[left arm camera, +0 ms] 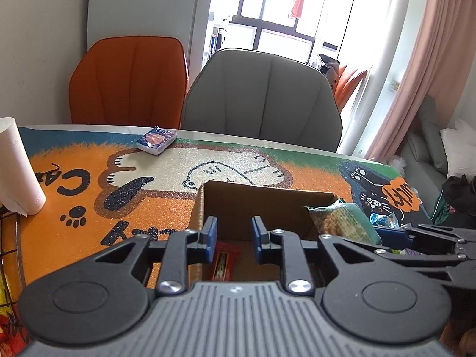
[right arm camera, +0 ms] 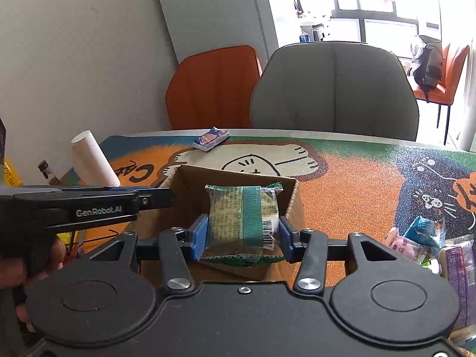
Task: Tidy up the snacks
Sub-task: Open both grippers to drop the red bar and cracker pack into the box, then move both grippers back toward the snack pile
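Right wrist: fingers pinch crinkly green packet (over cardboard box); left fingers apart, empty.

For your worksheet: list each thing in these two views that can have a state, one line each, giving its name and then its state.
Left tool: open, empty, over the box.
Right tool: shut on the green snack packet.
Green snack packet: sealed, held above the box.
Cardboard box: open-topped, upright.
Red snack: lying inside the box.
Blue snack packet: sealed, lying flat near the table's far edge.
Paper roll: tilted.
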A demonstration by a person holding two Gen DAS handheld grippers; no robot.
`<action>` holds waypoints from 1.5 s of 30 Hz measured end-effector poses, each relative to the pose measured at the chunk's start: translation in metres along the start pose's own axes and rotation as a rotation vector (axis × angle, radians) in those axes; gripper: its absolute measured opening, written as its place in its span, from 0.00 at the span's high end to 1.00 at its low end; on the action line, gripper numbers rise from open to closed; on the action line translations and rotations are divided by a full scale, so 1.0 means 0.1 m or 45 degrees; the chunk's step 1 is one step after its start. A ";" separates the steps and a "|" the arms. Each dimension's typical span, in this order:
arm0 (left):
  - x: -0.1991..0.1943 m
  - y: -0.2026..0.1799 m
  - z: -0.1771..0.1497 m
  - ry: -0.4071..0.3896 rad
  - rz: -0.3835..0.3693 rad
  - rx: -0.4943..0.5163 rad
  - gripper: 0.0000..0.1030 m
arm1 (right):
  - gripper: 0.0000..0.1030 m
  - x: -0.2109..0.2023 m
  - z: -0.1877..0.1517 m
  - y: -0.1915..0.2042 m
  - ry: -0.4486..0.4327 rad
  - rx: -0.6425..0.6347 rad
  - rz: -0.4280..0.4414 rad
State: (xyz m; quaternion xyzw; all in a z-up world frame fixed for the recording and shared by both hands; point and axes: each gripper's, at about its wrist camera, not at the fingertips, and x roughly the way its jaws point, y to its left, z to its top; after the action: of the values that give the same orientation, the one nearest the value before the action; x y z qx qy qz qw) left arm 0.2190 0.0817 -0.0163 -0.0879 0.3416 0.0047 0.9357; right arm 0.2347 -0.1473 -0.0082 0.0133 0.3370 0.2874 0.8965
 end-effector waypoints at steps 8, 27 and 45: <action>-0.24 0.07 -0.03 -0.046 0.050 -0.062 0.47 | 0.41 0.00 0.07 -0.01 -0.025 0.052 0.030; -0.70 -0.22 -0.36 -0.073 0.052 -0.068 0.00 | 0.00 -0.86 -0.34 -0.40 -0.077 0.149 -0.103; -1.03 -0.94 -0.78 -0.007 -0.086 0.077 0.00 | 0.00 -1.59 -0.79 -0.85 -0.098 0.243 -0.178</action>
State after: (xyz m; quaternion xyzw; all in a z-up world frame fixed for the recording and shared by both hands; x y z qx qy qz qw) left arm 0.0964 -0.0190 0.0067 -0.0711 0.3359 -0.0371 0.9385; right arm 0.1331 -0.3150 0.0075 0.0862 0.3281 0.1900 0.9213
